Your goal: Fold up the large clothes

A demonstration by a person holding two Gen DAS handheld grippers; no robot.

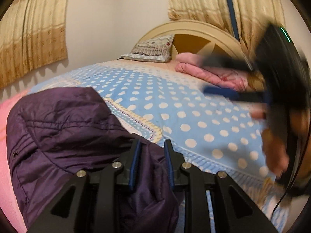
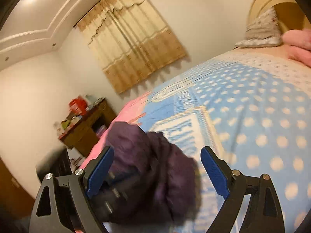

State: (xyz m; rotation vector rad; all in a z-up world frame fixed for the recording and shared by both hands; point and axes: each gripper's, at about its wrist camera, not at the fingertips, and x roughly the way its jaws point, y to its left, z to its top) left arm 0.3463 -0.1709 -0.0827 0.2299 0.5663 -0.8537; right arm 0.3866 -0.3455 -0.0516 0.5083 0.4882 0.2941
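**Two grippers over one purple jacket**

One dark purple padded jacket (image 1: pixel 64 128) lies bunched at the near edge of the bed, on a blue bedspread with white polka dots (image 1: pixel 175 104), beside a pink sheet (image 1: pixel 5 155). The left gripper (image 1: pixel 152 164) is clenched on a fold of the jacket, the fabric pinched between its blue pads. The right gripper (image 2: pixel 157 172) stands released, jaws wide apart, with the blurred jacket (image 2: pixel 151 174) showing between them; no pad presses on it. From the left wrist view the right gripper (image 1: pixel 217 77) appears blurred above the bedspread. A patterned pillow (image 1: pixel 153 48) and folded pink blanket (image 1: pixel 210 71) sit by the headboard (image 1: pixel 194 29).
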